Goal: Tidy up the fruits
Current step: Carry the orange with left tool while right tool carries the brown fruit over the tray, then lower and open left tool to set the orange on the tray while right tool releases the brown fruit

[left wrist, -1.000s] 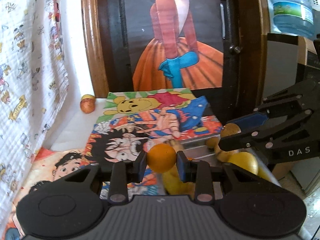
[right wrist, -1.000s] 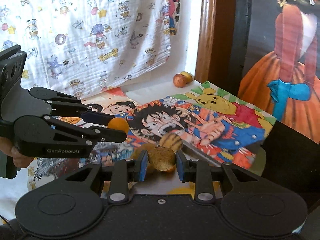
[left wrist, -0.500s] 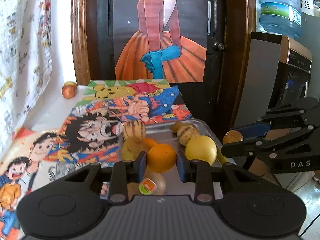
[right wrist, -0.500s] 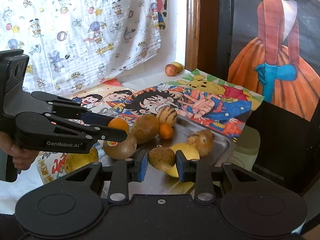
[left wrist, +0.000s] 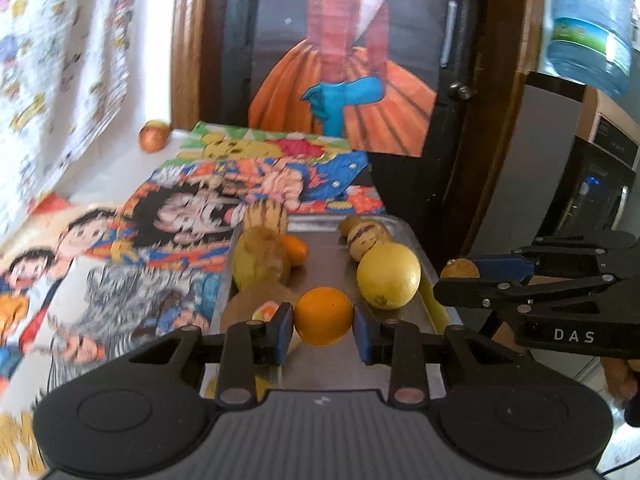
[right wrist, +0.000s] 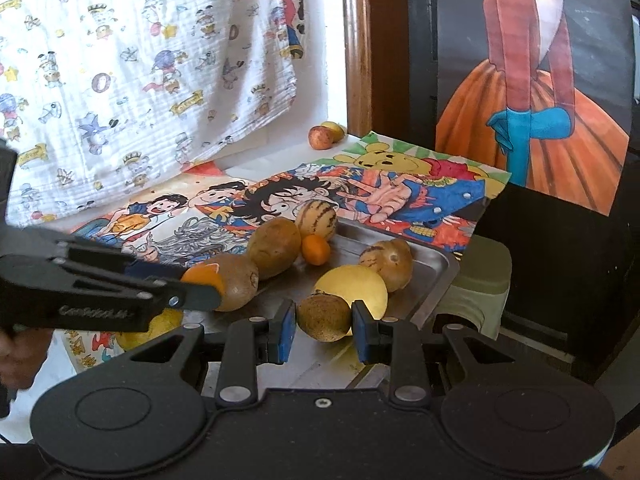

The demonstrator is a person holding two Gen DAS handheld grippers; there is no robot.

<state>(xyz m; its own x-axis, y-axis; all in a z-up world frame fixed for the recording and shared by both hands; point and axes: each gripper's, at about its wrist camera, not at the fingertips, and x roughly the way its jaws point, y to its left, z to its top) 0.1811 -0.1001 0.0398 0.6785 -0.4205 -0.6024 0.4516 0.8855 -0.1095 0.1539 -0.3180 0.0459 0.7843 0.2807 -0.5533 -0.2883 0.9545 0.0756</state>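
Note:
My left gripper (left wrist: 323,322) is shut on an orange (left wrist: 323,316) and hovers over the near end of a steel tray (left wrist: 320,236). My right gripper (right wrist: 324,318) is shut on a small brown speckled fruit (right wrist: 323,317) above the tray's (right wrist: 420,256) near right side. Inside the tray lie a big yellow lemon-like fruit (left wrist: 389,276), striped tan fruits (left wrist: 366,236), brownish fruits (right wrist: 274,247) and a small orange (right wrist: 316,250). From the side, the right gripper (left wrist: 460,276) shows in the left wrist view and the left gripper (right wrist: 200,280) in the right wrist view.
A cartoon-printed cloth (right wrist: 400,192) covers the table under the tray. Two small fruits (right wrist: 326,135) sit at the far corner by the wooden door frame (right wrist: 358,48). A white printed sheet (right wrist: 140,60) hangs on the left. A water bottle (left wrist: 588,24) stands at the right.
Both grippers have swung across the table and down, each keeping its fruit. The tray with its fruits has come into full view beneath them.

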